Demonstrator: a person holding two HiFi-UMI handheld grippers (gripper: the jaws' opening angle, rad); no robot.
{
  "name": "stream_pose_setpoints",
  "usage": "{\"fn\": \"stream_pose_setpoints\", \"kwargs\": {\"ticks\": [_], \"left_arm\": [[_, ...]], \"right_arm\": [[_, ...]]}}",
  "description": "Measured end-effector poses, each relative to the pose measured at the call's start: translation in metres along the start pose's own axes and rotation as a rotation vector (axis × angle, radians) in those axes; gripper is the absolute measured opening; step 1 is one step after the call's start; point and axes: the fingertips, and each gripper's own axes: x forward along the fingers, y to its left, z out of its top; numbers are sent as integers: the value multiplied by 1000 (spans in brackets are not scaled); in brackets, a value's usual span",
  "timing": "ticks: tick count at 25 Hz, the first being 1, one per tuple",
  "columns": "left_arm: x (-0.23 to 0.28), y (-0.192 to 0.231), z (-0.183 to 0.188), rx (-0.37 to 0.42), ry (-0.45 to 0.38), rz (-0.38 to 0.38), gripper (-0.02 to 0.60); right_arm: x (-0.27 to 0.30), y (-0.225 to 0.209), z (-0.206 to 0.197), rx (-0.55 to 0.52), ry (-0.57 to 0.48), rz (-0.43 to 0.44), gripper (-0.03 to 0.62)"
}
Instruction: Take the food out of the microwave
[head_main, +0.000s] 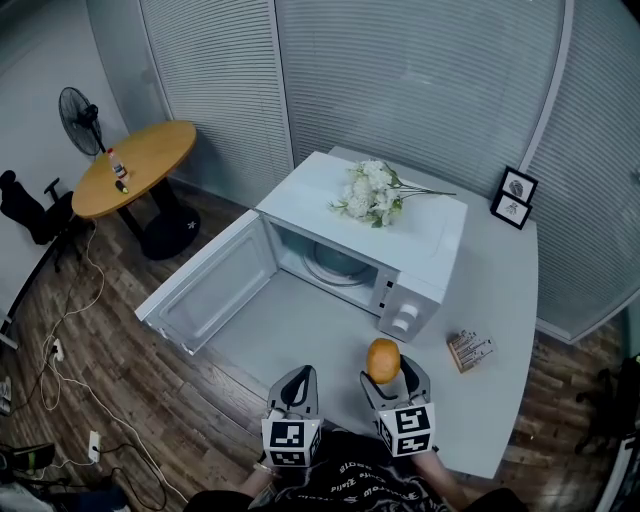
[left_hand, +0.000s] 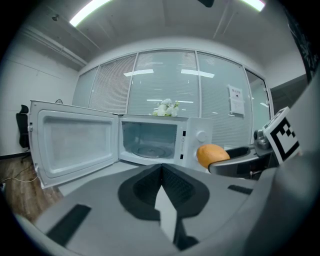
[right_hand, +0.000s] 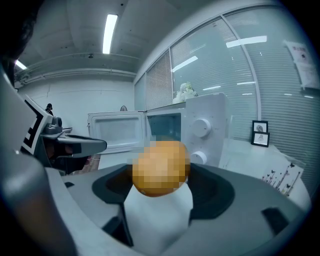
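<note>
Orange round food (head_main: 383, 360) sits clamped in my right gripper (right_hand: 160, 176), lower centre of the frame; my left gripper (left_hand: 161, 170) is closed on nothing, facing the open microwave (head_main: 425, 235).

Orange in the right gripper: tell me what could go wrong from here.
1. The round orange sits at the tips of the right gripper, so it may slip and roll off the table.
2. The microwave door stands wide open beside the left gripper, and a sideways swing could strike it.
</note>
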Motion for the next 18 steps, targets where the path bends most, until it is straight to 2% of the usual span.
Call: {"fn": "stream_pose_setpoints", "kwargs": {"ticks": [18], "left_arm": [[-11,1,-6,3,-5,9,8]], "right_arm": [[-4,10,-5,-11,15,24,345]]}}
